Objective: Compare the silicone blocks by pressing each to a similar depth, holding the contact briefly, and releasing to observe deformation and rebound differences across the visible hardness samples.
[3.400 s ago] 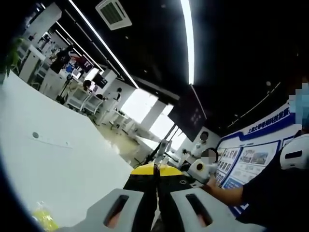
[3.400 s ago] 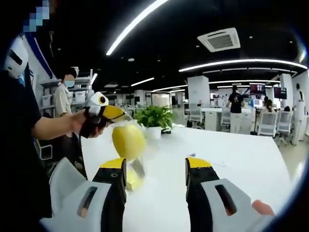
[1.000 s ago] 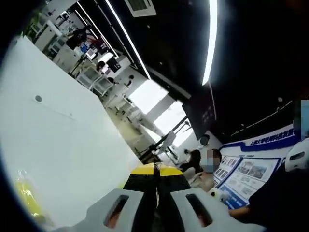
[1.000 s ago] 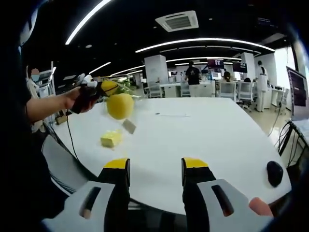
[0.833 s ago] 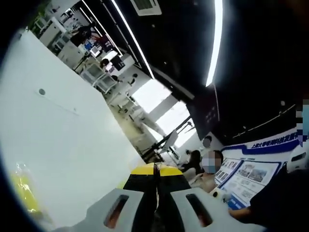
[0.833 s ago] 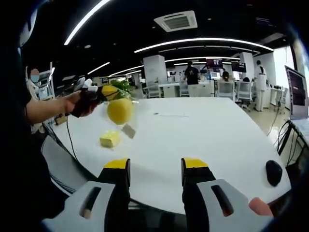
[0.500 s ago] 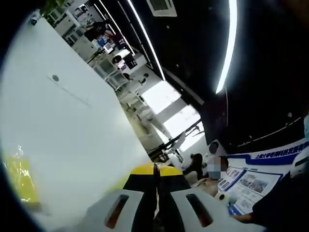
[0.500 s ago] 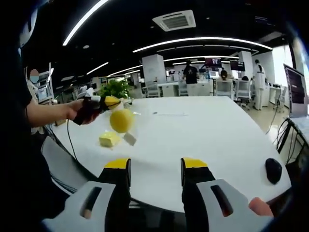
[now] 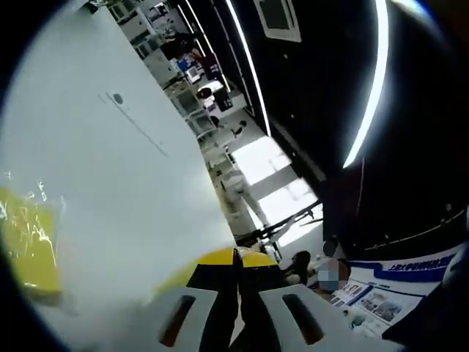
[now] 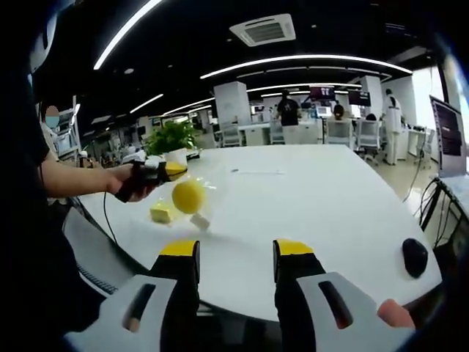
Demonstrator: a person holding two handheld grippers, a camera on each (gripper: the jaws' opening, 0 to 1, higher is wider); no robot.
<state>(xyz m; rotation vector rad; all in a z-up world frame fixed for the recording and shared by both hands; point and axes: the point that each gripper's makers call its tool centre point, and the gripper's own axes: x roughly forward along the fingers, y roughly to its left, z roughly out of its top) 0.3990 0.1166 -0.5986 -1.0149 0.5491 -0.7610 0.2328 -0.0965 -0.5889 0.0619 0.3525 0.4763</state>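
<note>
In the right gripper view a hand holds my left gripper over the white table. Its jaws are shut on the top of a clear bag, and a round yellow silicone block hangs in that bag just above the tabletop. A small grey tag dangles below it. A flat yellow block lies on the table just left of it. My right gripper stands open and empty, short of the table's near edge. In the left gripper view my left gripper shows shut jaws, with a clear-wrapped yellow block at the far left.
A black mouse lies near the table's right edge. A potted plant stands at the far left of the table. A black cable hangs off the left edge. Desks, chairs and standing people are far behind.
The left gripper has come down, bringing the hanging round block lower, close to the tabletop beside the flat yellow block. The right gripper stays open; since 3.4 s ago it backed away from the table.
</note>
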